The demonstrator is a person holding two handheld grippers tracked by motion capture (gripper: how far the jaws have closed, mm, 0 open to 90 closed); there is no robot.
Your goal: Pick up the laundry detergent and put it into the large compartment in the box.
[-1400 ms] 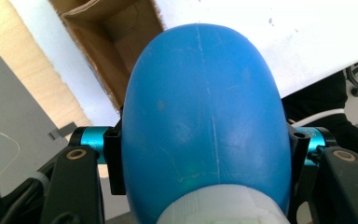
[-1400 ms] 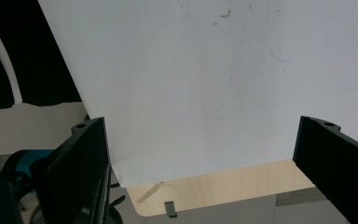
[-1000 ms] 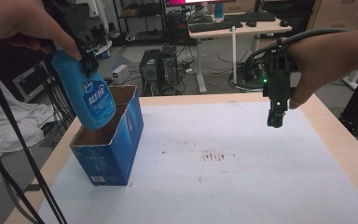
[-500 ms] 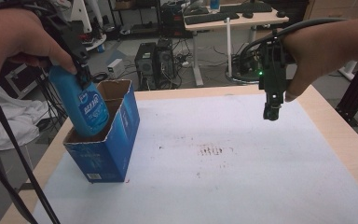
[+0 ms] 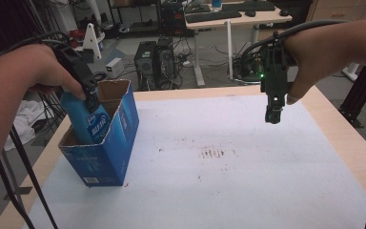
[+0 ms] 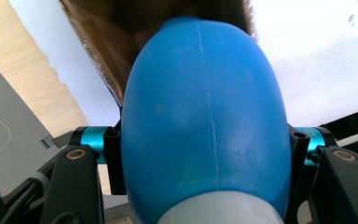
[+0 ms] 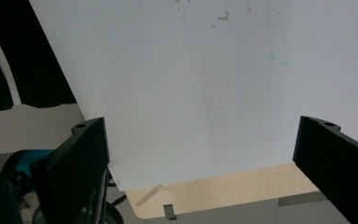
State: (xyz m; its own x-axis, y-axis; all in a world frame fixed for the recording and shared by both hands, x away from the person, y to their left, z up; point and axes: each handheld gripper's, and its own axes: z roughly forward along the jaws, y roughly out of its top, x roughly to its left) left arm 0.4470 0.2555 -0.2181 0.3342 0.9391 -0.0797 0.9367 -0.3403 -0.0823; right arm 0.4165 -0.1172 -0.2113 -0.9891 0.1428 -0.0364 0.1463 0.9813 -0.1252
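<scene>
Since the earlier frame your left tongs (image 5: 91,98) have carried the blue bottle (image 5: 86,120) down; its base, then above the rim of the open blue carton (image 5: 106,157), is now sunk inside it, neck end up and leaning toward the carton's left wall; right tongs (image 5: 272,116) have barely shifted, well right of the carton over the white worktop (image 5: 248,186).

Step in hand, as I read it: seating the bottle in the carton; keep lowering straight, steer the base off the torn cardboard edge, let go only once it rests on the carton floor; brace the carton if it tips.

Left tongs: clamped on the bottle's shoulder (image 6: 205,121), one jaw each side, near the white cap; right tongs (image 7: 200,149): jaws spread wide, holding nothing, touching nothing.
</scene>
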